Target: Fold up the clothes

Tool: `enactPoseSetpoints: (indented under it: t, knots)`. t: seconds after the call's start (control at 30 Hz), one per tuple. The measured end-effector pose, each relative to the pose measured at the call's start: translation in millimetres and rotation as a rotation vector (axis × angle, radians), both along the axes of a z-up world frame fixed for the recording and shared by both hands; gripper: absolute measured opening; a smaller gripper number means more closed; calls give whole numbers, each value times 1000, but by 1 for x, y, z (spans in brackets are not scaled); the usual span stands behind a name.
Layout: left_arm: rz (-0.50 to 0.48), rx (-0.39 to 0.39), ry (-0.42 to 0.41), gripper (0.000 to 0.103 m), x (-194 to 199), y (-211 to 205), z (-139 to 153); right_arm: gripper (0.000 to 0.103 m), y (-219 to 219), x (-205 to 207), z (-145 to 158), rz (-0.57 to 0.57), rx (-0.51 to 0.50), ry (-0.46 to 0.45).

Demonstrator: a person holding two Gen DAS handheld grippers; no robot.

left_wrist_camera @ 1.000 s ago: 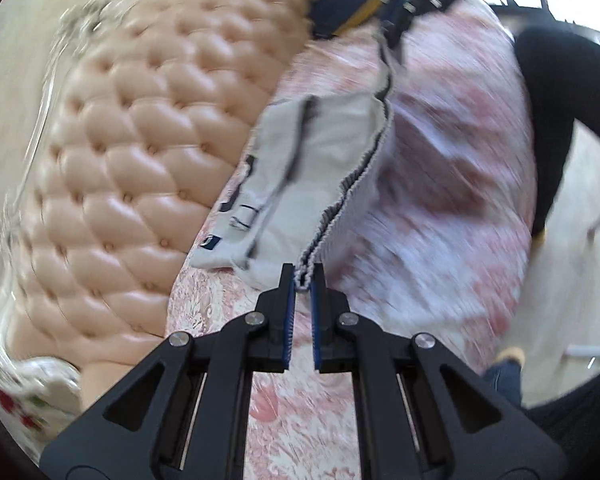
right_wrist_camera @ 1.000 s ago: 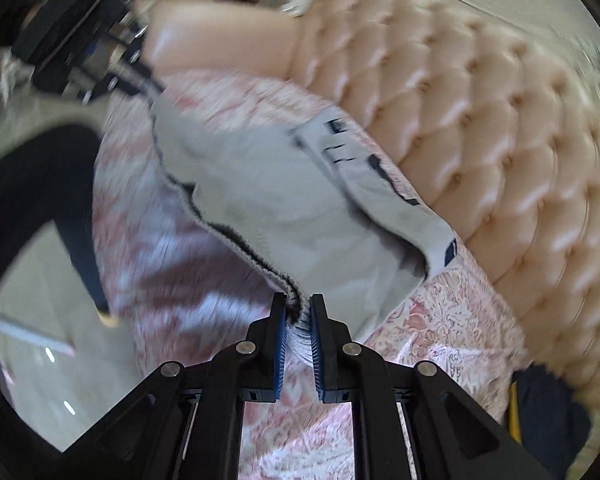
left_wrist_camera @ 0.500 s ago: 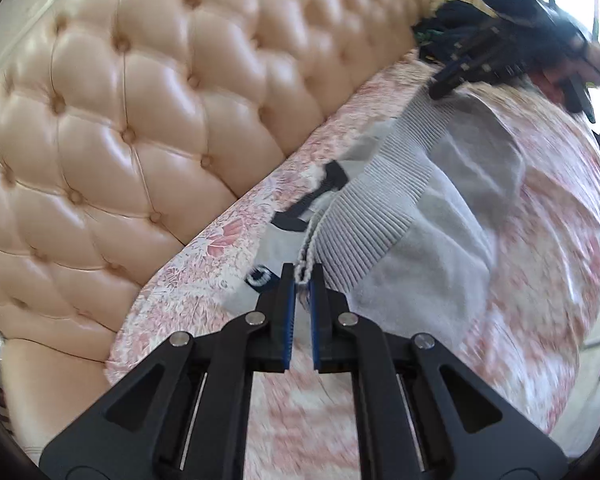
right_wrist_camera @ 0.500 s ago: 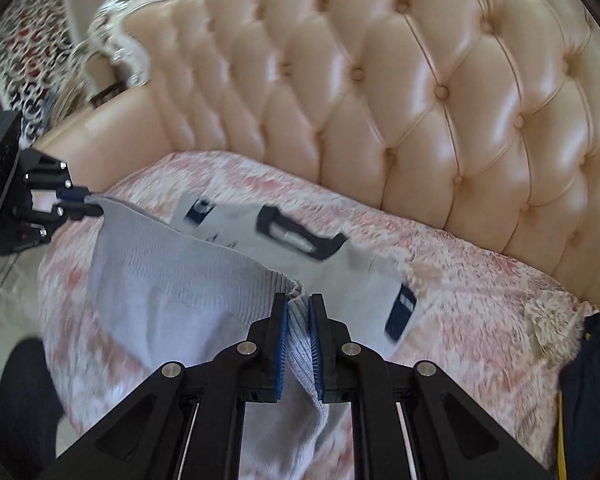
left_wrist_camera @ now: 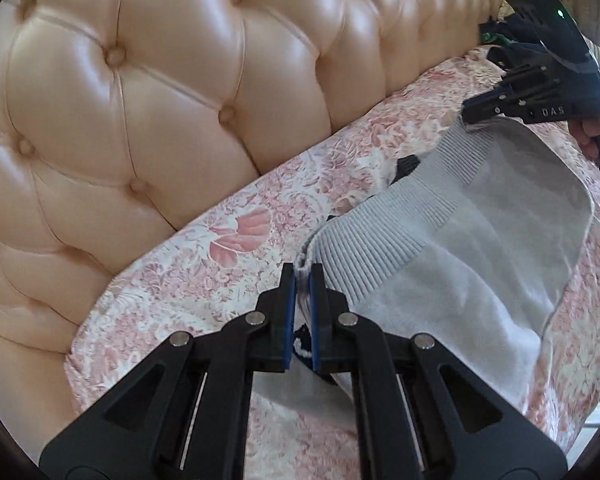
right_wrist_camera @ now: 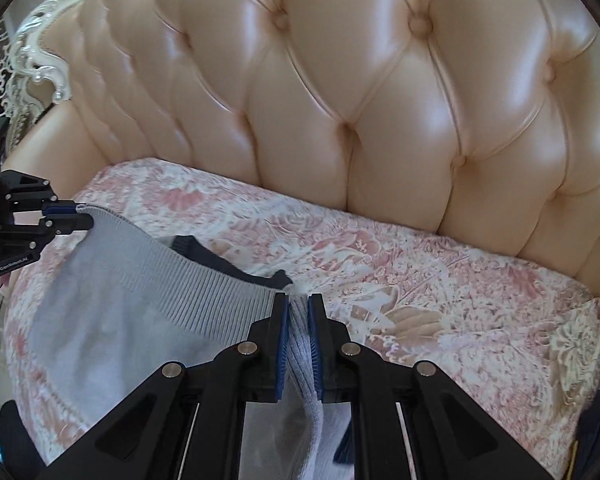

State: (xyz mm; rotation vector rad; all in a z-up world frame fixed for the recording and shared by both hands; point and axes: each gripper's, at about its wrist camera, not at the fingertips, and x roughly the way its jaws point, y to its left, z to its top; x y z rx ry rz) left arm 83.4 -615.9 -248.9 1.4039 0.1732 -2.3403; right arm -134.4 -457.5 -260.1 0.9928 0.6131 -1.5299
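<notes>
Grey sweater (left_wrist_camera: 452, 280) held taut by ribbed hem (right_wrist_camera: 204, 296), L gripper (left_wrist_camera: 302, 280) & R gripper (right_wrist_camera: 299, 304) each clamped on a corner, carrying fold toward sofa backrest (right_wrist_camera: 380, 100).

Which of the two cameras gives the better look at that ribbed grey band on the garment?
The left wrist view: the ribbed band runs unbroken from the left gripper to the right gripper. The right wrist view shows it too, partly hidden.

Both wrist views look close along their fingers toward the sofa back (left_wrist_camera: 148, 92), probably converging, sharing the floral cover (right_wrist_camera: 420, 280).
</notes>
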Motion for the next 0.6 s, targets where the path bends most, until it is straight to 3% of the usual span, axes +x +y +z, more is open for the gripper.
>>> enactPoseSetpoints:
  t: [0.13,0.23,0.3,0.43,0.47,0.53,0.57,0.6]
  knots:
    - [39,8,-13,8,-2,-6,-21,9,-4,-7,-25,-14,36,-6]
    - [89,16,-30,15,-2,-11,-35,9,-1,-12,-38,-39,48,-36]
    - [148,-18,-45,43,1,-15,-38,11,2,-17,-43,-64,47,-59]
    - [294,-30,22,48,26,-35,-19,13,13,-35,-33,-162,-22,-107]
    - [327,27,74,48,41,-39,-11,19,19,-41,-26,-193,-46,-114]
    - [391,146,183,48,70,-47,4,44,32,-53,-7,-235,-88,-118]
    - [417,223,240,53,86,-49,7,65,40,-58,2,-247,-104,-124]
    - [441,319,306,60,104,-50,6,79,51,-63,12,-254,-116,-143]
